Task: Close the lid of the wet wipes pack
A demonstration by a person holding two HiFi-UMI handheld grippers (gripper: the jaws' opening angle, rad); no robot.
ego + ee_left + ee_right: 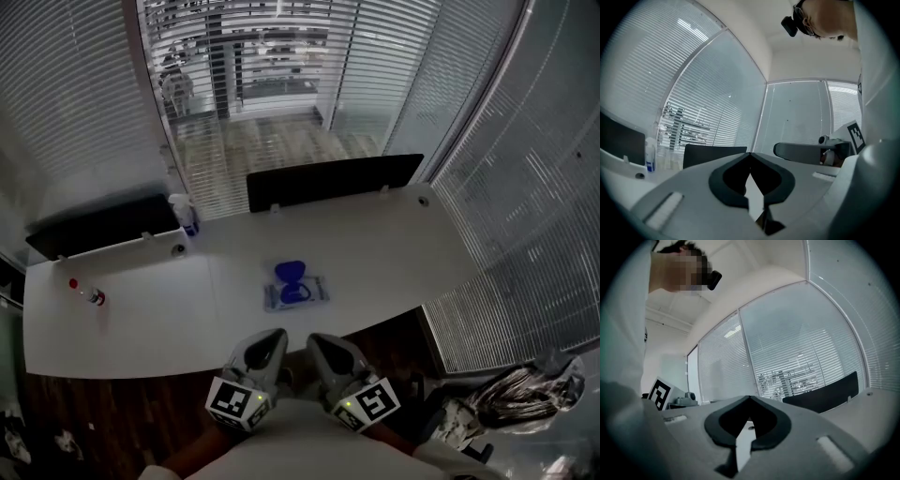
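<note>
A room walled with slatted blinds holds a long white table (394, 253). The wet wipes pack (295, 293) lies flat at its middle, and its blue lid (290, 272) is flipped open toward the far edge; the contents are too small to make out. Nearer than the pack, off the table, the left gripper (271, 339) and right gripper (317, 343) hover side by side, each with its jaws pressed together on nothing. Far left of the pack stand a spray bottle (185, 214) and a small red-capped bottle (87, 292).

The left gripper (750, 154) is being held with its jaws pressed together, tips touching, nothing caught between them. The right gripper (782, 150) is being held near its right side. A bottle (650, 158) is being shown standing upright on the white desk (618, 164) at far left.
</note>
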